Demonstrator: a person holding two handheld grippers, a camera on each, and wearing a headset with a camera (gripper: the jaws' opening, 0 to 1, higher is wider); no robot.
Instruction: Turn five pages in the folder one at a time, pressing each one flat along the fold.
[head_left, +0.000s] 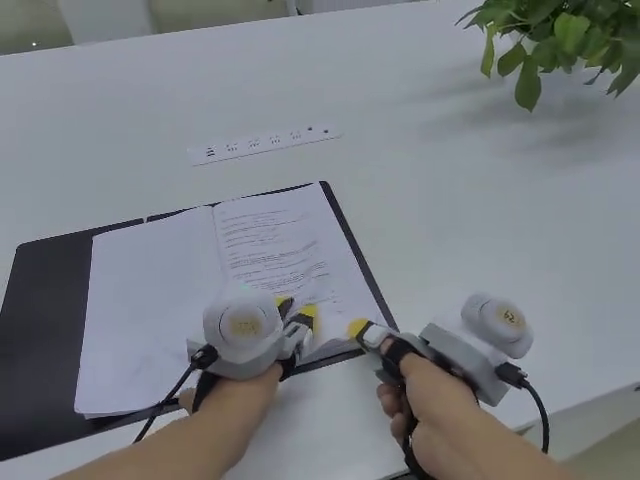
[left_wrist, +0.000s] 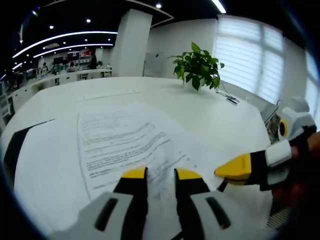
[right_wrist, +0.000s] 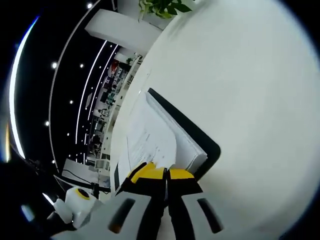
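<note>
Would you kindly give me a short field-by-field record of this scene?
Work: folder lying open on the table
Facing side: printed page on the right
Left: left gripper slightly open over the printed page's near end
Right: right gripper shut at the folder's near right corner; whether it pinches a sheet is unclear
Beyond: socket strip, plant
</note>
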